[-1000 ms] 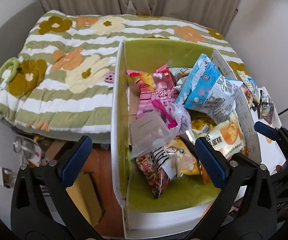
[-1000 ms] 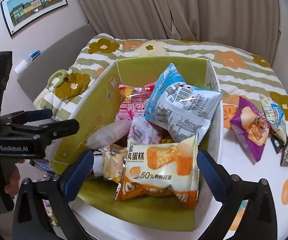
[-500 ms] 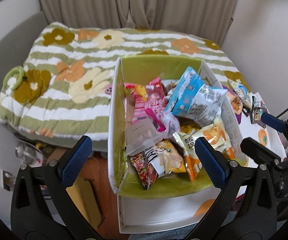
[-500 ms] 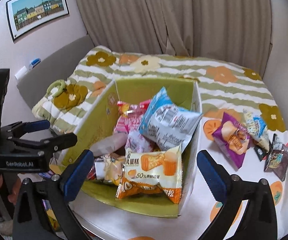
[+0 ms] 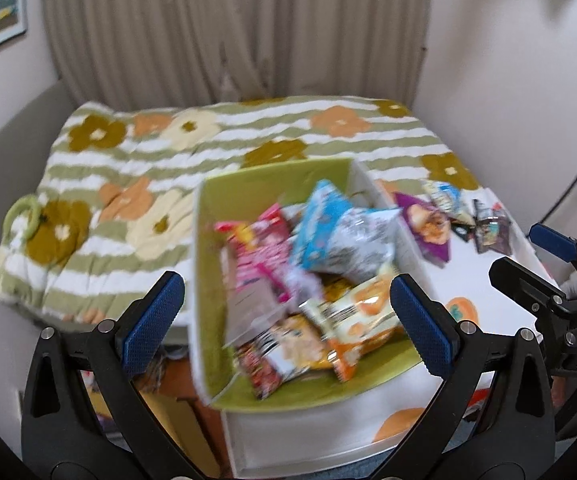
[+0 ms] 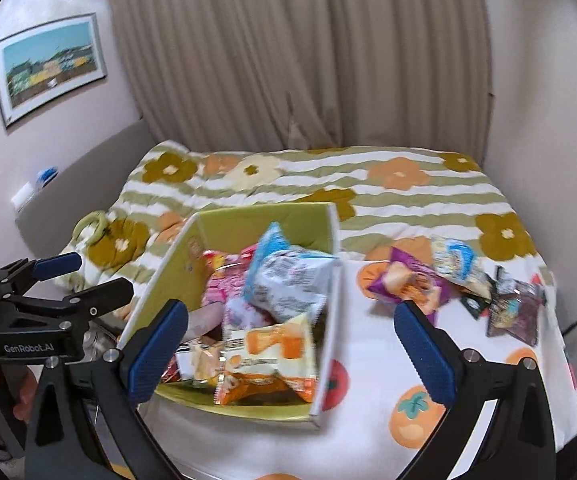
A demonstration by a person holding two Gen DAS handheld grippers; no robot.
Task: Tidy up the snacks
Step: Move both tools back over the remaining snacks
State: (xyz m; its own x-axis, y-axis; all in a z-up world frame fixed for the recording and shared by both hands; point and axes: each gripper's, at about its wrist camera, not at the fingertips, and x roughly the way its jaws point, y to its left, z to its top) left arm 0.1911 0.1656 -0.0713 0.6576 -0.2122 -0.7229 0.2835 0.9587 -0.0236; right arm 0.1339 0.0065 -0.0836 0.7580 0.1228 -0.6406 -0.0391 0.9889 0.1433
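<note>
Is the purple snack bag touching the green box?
Apart. In the right wrist view, white tablecloth shows between the purple snack bag and the green box; the bag lies on the cloth beside it.

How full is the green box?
Quite full: snack packets pile up in the green box, and a blue packet rises above its rim.

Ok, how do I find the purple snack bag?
Find the white tablecloth with orange fruit, right of the green box. Loose packets lie there; the purple snack bag is nearest the box, the only purple one.
</note>
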